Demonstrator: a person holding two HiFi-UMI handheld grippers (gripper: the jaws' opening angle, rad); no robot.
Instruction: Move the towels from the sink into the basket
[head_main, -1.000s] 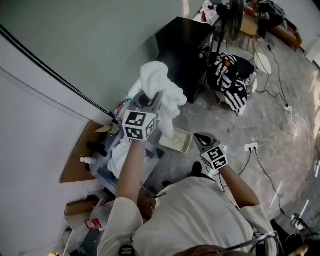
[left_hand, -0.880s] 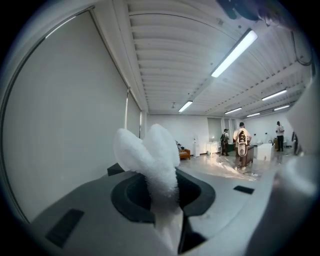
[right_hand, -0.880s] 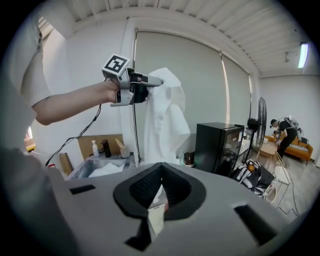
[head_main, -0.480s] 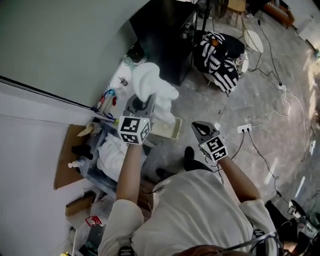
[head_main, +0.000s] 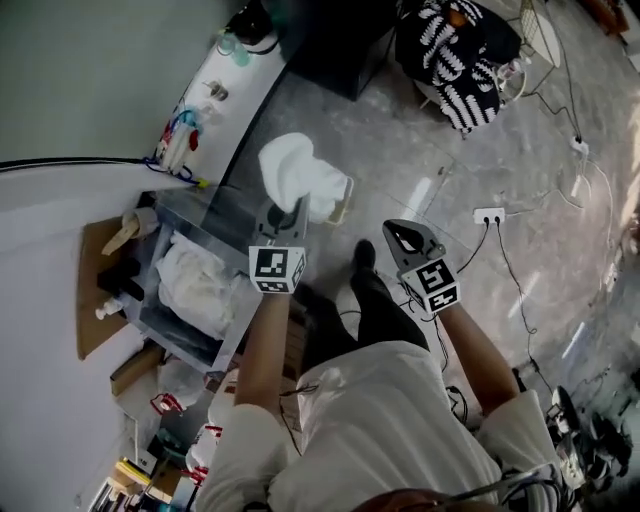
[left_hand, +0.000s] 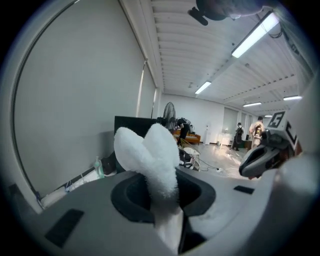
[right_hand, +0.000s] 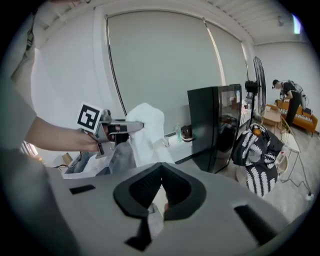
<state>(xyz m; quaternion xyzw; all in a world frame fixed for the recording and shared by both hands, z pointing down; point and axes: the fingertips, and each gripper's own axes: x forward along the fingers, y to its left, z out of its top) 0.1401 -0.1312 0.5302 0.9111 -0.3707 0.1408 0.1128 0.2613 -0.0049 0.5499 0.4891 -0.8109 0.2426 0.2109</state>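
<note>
- Carrying a towel across: left gripper (head_main: 288, 212) has its jaws clamped on a fold of the white towel (head_main: 297, 170), which is in the air at the gripper's 12 o'clock, clear of the sink (head_main: 205, 212).
- Basket (head_main: 347, 193) is on the floor at 1 o'clock of the left gripper. Only its edge shows past the towel.
- Right gripper (head_main: 396, 232) has its jaws together and empty, at 3 o'clock of the left one, well apart from the towel.
- Next move, as a judgement: centre the bundle over the basket, lower it in, then open the jaws. The towel looks bulky and may drape over the rim.
- Second towel (head_main: 200, 285) lies in the sink at 8 o'clock, so the job isn't done.
- Person's shoe (head_main: 363, 258) is near the basket at 5 o'clock, the only thing crowding the drop.
- Power strip (head_main: 489, 215) and striped bag (head_main: 460, 60) are well clear.
</note>
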